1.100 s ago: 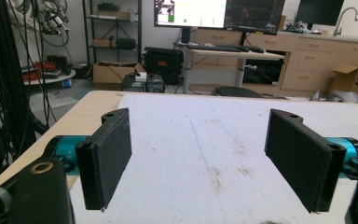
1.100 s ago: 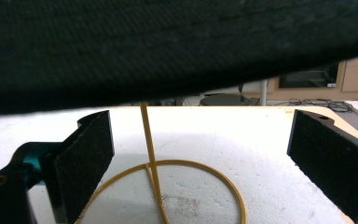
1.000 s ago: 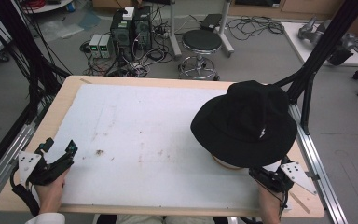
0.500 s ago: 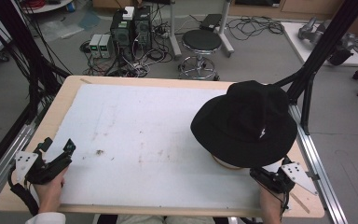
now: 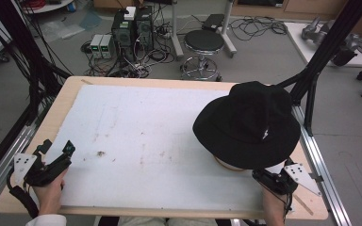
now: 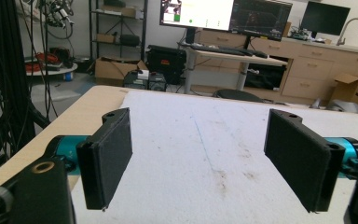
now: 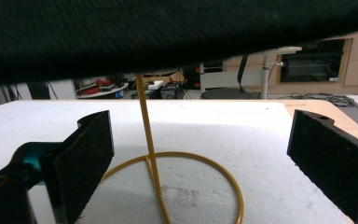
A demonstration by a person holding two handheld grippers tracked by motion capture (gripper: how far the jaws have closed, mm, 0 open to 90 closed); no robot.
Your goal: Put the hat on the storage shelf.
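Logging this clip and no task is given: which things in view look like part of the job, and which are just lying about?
Likely part of the job:
- black wide-brimmed fabric hat
- thin gold wire stand with ring base, under the hat
- right gripper, jaws open by the stand
- left gripper, jaws open
- white foam board

Just lying about:
- round black stool
- computer boxes
- floor cables

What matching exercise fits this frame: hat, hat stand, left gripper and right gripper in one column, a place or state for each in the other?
Things:
1. hat
2. stand
3. left gripper
4. right gripper

Descriptions:
A. yellow wire ring and rod on the white sheet
B. open, at the table's near left corner, nothing between its fingers
C. black, wide-brimmed, perched at the table's right
D. open, just below the hat's brim

Pairs: 1-C, 2-A, 3-B, 4-D
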